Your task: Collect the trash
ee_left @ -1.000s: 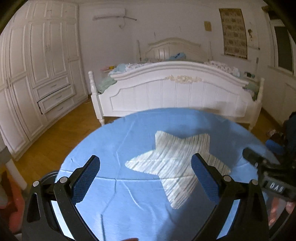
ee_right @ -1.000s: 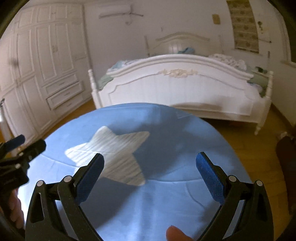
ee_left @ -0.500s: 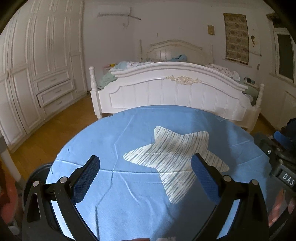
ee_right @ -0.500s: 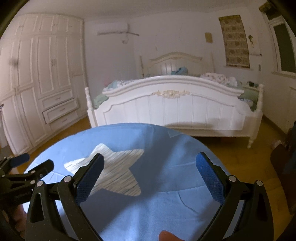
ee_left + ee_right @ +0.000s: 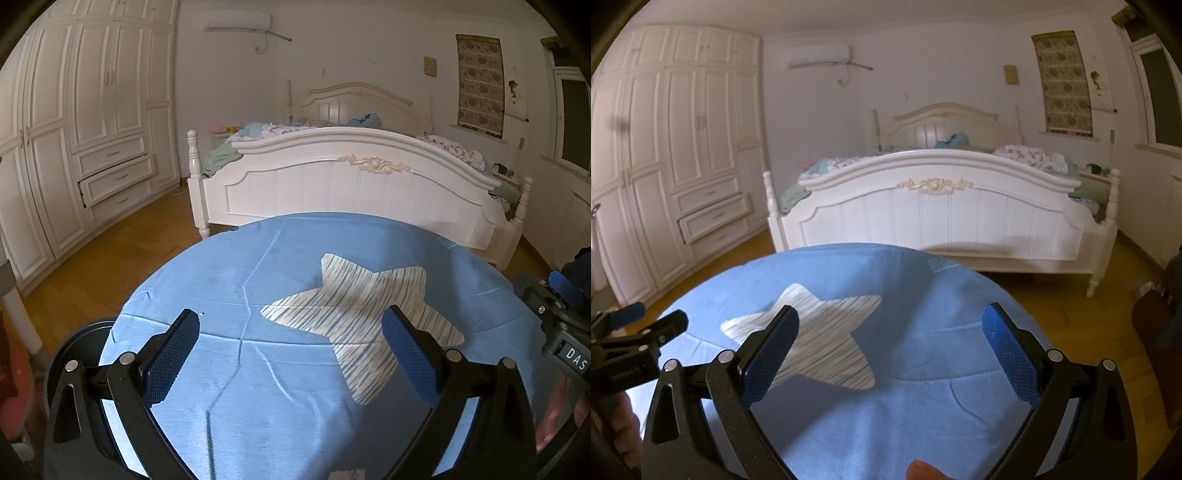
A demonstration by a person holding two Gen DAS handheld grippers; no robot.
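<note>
My left tool (image 5: 290, 349) hangs released, jaws spread wide, nothing between them; my right tool (image 5: 891, 347) is the same, released and bare. Beneath both lies the round surface (image 5: 229, 266) under a creased blue cloth, with its pale striped star patch (image 5: 354, 314); in the left wrist view the star sits ahead and toward my right finger, in the right wrist view (image 5: 820, 332) it sits toward my left finger, so I judge it lies between the two tools, neither clearly nearer.

The trash itself I cannot find; no scrap shows on the cloth in either view, so which way it lies from me I cannot tell, nor its long axis. The left view alone shows a dark round rim (image 5: 79, 338) just past the surface's left edge, possibly a bin, too dim to name, and my right tool at its right margin; the right view alone shows small clutter on the floor (image 5: 1143, 286) far right, near the bed's foot.

Beyond stand the white bed (image 5: 938, 218) and the wardrobe (image 5: 74, 140).
</note>
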